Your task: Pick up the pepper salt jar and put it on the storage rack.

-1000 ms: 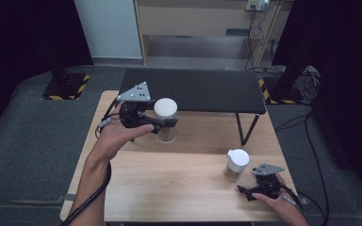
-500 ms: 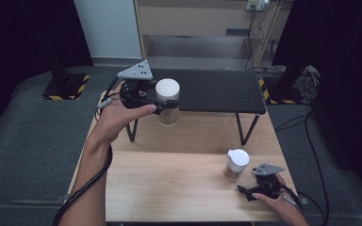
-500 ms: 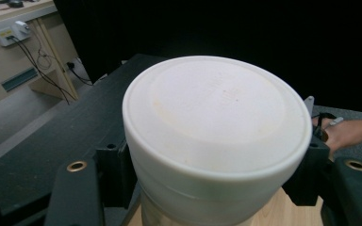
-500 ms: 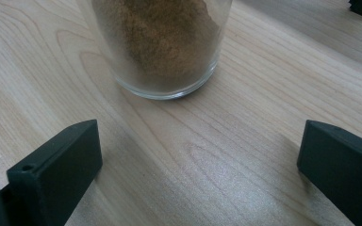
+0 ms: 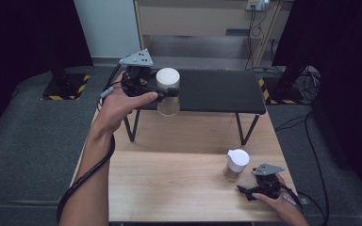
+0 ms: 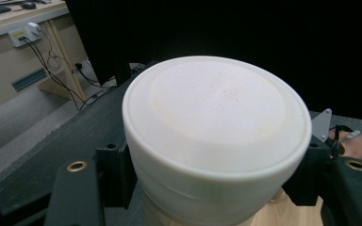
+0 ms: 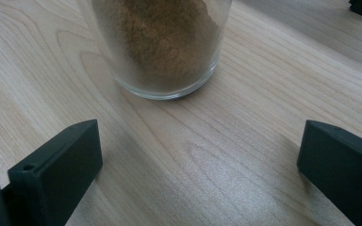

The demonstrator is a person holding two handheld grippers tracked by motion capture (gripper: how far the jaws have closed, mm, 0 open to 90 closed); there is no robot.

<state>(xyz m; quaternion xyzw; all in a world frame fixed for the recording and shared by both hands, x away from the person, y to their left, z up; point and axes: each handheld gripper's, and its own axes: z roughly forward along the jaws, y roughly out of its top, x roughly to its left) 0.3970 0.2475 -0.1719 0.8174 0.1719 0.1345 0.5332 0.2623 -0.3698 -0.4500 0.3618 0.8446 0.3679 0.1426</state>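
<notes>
Above the black side table (image 5: 217,89), my left gripper (image 5: 162,93) clamps a white-lidded clear glass jar (image 5: 168,92). My right gripper (image 5: 247,192) rests wide apart beside the brown-powder glass jar (image 5: 236,165).

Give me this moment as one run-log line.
left gripper: shut on white-lidded glass jar, held above black shelf | right gripper: open, on wooden table beside second lidded jar of brown powder

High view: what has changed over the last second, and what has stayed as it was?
The left gripper, shut on the white-lidded jar, carried it up off the wooden table and away from the person, so it now hangs at the black side table. The second jar and the open right gripper beside it stayed put.
</notes>
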